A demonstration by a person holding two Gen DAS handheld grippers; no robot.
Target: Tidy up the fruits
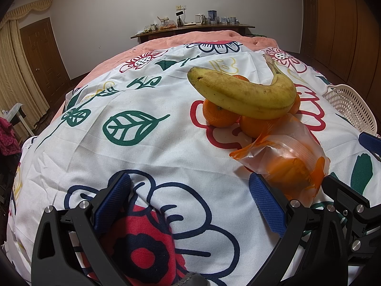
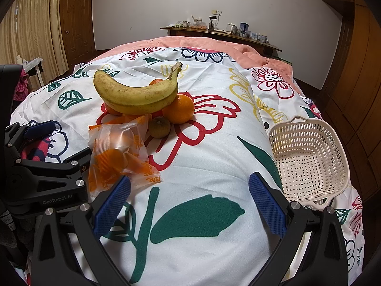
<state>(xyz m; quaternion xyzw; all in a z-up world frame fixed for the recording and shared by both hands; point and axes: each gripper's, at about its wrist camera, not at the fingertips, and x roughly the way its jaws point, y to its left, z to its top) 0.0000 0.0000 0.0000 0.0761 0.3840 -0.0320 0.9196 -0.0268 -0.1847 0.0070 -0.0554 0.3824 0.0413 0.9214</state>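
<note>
A yellow banana [image 1: 245, 93] [image 2: 138, 95] lies on top of several oranges [image 1: 220, 116] [image 2: 179, 108] on the flowered cloth. A small brownish-green fruit [image 2: 159, 126] sits in front of them. A clear and orange plastic bag [image 1: 288, 157] [image 2: 119, 152] holding an orange lies nearer to me. An empty cream basket [image 2: 309, 159] [image 1: 350, 107] stands to the right. My left gripper [image 1: 190, 202] is open and empty just left of the bag. My right gripper [image 2: 190, 202] is open and empty between the bag and the basket.
The flowered cloth [image 2: 202, 162] covers a bed with a pink blanket [image 2: 190, 41]. A wooden shelf with small items [image 2: 221, 32] stands at the far wall. The left gripper's body [image 2: 42, 174] shows at the left of the right wrist view.
</note>
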